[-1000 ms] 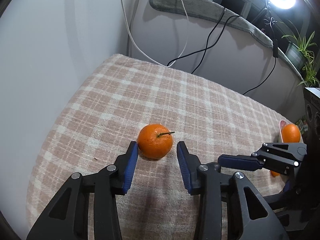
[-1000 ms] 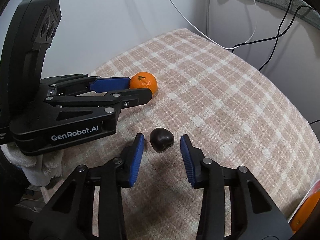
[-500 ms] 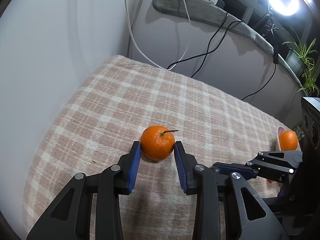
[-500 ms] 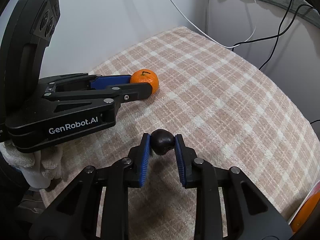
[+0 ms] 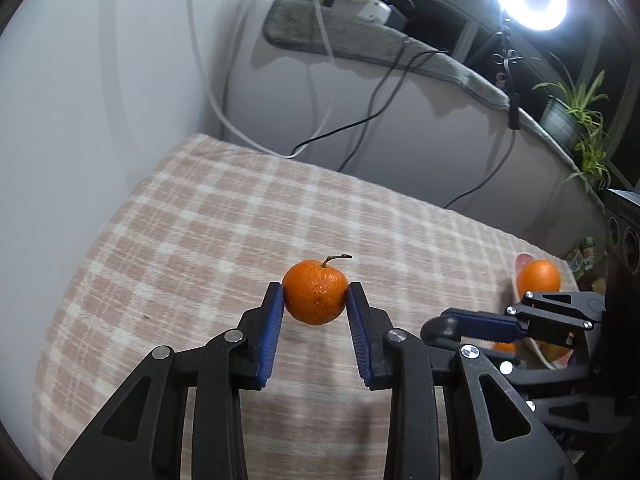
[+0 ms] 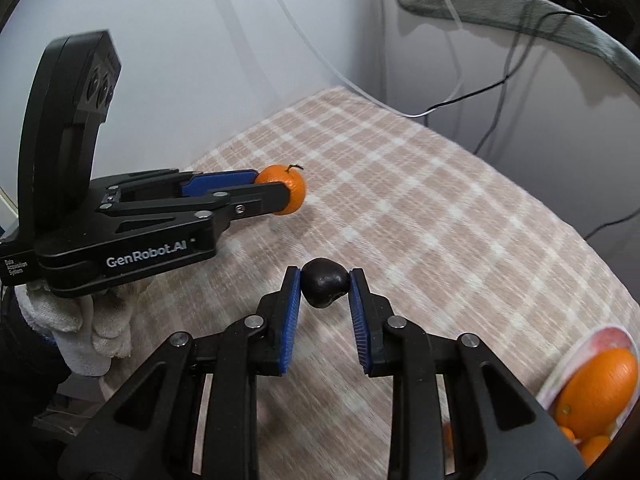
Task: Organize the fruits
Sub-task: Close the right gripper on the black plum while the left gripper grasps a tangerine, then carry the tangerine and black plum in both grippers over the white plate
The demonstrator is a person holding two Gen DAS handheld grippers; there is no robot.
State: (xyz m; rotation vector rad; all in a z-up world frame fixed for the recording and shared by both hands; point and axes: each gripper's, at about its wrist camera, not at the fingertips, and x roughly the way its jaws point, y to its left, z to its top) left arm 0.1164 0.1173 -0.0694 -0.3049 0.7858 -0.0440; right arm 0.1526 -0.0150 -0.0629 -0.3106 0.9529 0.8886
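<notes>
The left tongs (image 5: 315, 304) pinch a small round orange mandarin with a short curled stem (image 5: 315, 298) between their blue ribbed pads, holding it just above the desk covered in a beige-and-white checked cloth (image 5: 224, 216). The right tongs (image 6: 325, 285) are closed on a dark, nearly black glossy fruit with a lumpy rounded shape (image 6: 324, 288), also clear of the cloth. At the desk's right edge sits a pale pink-rimmed plate (image 6: 592, 340) carrying a larger orange (image 6: 600, 388) and smaller orange fruits.
</notes>
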